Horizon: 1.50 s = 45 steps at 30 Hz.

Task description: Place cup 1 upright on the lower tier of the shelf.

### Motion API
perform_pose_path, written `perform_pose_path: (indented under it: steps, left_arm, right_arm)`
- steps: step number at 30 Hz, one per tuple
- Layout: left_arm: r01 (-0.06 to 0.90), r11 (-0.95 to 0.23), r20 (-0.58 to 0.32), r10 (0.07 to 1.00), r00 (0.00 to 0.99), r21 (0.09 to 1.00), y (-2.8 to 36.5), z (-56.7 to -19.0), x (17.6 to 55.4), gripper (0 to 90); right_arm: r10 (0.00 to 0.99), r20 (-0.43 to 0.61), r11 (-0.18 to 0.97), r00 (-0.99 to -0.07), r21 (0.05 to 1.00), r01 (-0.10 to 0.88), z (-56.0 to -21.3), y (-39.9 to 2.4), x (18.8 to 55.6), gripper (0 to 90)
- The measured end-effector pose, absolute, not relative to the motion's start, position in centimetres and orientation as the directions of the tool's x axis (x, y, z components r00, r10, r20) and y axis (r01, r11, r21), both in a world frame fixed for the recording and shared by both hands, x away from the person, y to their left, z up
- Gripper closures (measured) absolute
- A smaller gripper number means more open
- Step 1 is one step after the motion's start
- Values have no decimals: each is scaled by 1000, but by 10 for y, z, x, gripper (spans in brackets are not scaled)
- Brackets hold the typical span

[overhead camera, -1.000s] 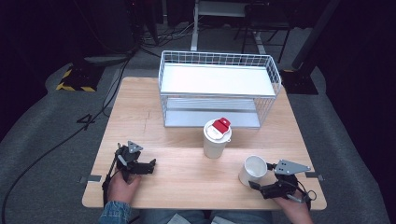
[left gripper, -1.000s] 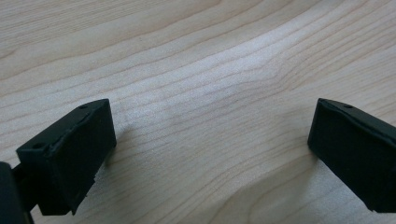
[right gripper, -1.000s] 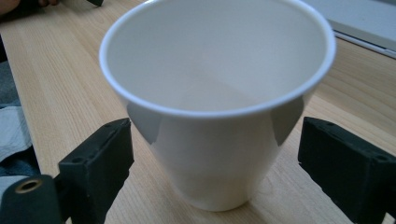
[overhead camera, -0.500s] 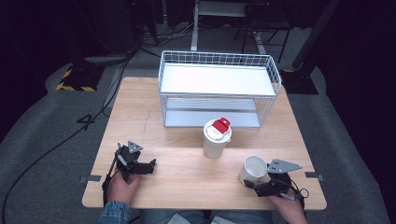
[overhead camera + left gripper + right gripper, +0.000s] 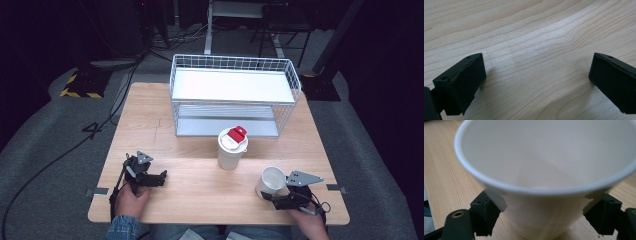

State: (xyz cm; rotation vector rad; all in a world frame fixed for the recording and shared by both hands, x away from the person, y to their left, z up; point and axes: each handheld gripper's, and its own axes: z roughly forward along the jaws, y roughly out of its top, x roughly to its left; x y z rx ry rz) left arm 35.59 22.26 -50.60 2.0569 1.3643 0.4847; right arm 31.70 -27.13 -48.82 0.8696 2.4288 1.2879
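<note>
Open paper cup [image 5: 270, 181], white, empty, stands upright near the front right edge of the wooden table [image 5: 200, 180]. Right gripper [image 5: 278, 198] jaws have just been closing and now clamp the cup's lower wall, 1 pad on each side; in the right gripper view the cup [image 5: 544, 182] sits squarely between them. Grasp looks done; lift and placement are left, cup not yet off the table. Lidded cup [image 5: 232, 148] with red tab stands apart, in front of the wire basket shelf [image 5: 235, 95]. Left gripper [image 5: 159, 178] rests on the table, jaws apart, nothing between.
</note>
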Motion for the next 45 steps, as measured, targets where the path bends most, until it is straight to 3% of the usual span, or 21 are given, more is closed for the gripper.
perform_pose_path:
  steps: [22, 45]
  left_arm:
    - [690, -278, -32, 916, 400, 669, 223, -506, 356, 14]
    - [691, -278, -34, 915, 401, 668, 222, -506, 356, 14]
  right_arm:
    - [607, 21, 440, -794, 824, 358, -483, -270, 315, 232]
    - [580, -9, 482, -815, 810, 334, -448, -251, 323, 233]
